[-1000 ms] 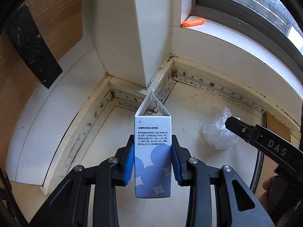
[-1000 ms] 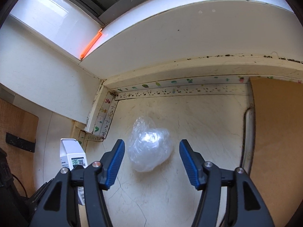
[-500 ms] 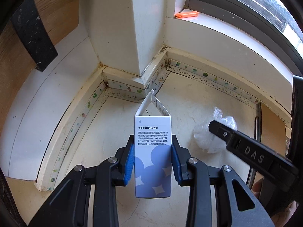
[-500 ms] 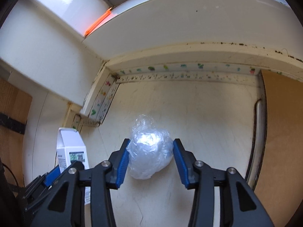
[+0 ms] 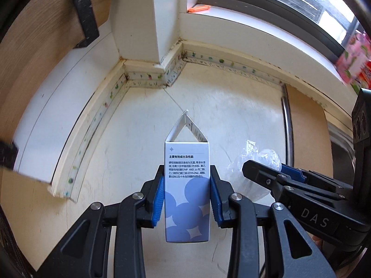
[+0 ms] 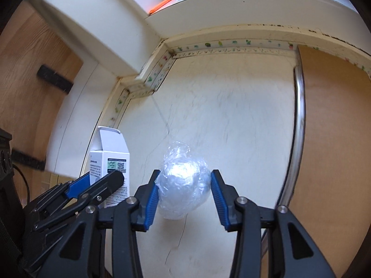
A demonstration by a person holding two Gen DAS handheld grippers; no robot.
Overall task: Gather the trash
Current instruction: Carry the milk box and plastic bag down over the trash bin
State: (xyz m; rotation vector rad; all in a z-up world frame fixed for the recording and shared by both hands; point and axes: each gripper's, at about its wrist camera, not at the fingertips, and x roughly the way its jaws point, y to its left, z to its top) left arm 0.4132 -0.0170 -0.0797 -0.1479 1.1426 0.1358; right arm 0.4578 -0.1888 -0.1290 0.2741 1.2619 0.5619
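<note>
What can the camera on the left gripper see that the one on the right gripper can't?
Only the left wrist view shows the window pane, something pink and patterned at the right edge, and the blue-circled face of the box in the left gripper. Only the right wrist view shows the box's QR-code side. Both show the crumpled plastic wrap in the right gripper, the pale floor and the orange item on the sill.
</note>
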